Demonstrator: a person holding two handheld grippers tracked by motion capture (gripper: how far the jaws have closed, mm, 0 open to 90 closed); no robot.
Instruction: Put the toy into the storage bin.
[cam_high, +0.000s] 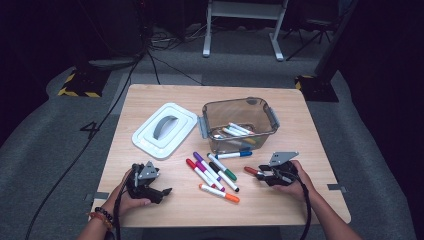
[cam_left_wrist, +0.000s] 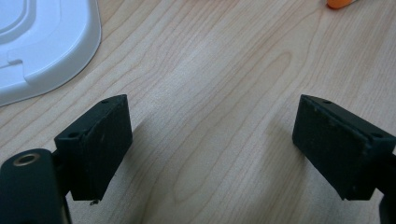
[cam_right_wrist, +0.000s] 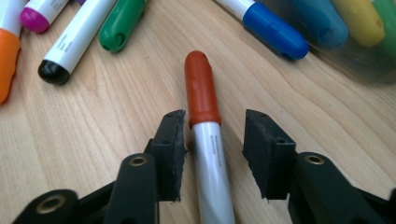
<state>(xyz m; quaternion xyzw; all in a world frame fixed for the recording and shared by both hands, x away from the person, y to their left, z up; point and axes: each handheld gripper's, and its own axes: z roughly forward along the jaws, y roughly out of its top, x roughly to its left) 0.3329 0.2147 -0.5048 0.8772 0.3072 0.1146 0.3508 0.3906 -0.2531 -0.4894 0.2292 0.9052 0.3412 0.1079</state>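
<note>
Nearest the person, the left gripper (cam_high: 167, 190) rests low on the wooden table (cam_high: 280, 200) with its jaws spread wide over bare wood, nothing between them. The right gripper (cam_right_wrist: 212, 140) has its jaws parted around the red-capped marker (cam_right_wrist: 201, 88), which lies on the table between the pads; the left pad sits just beside the barrel, the right stands off it, so nothing is clamped. Further out lie 5 loose markers (cam_high: 212, 174) and a blue-capped marker (cam_high: 234, 155) against the clear bin (cam_high: 240, 125), which holds several more (its white lid (cam_high: 165, 130) lies beside it). My worry: the round barrel could roll aside if only 1 pad nudges it, or it could pivot in a grip taken this near the cap.
</note>
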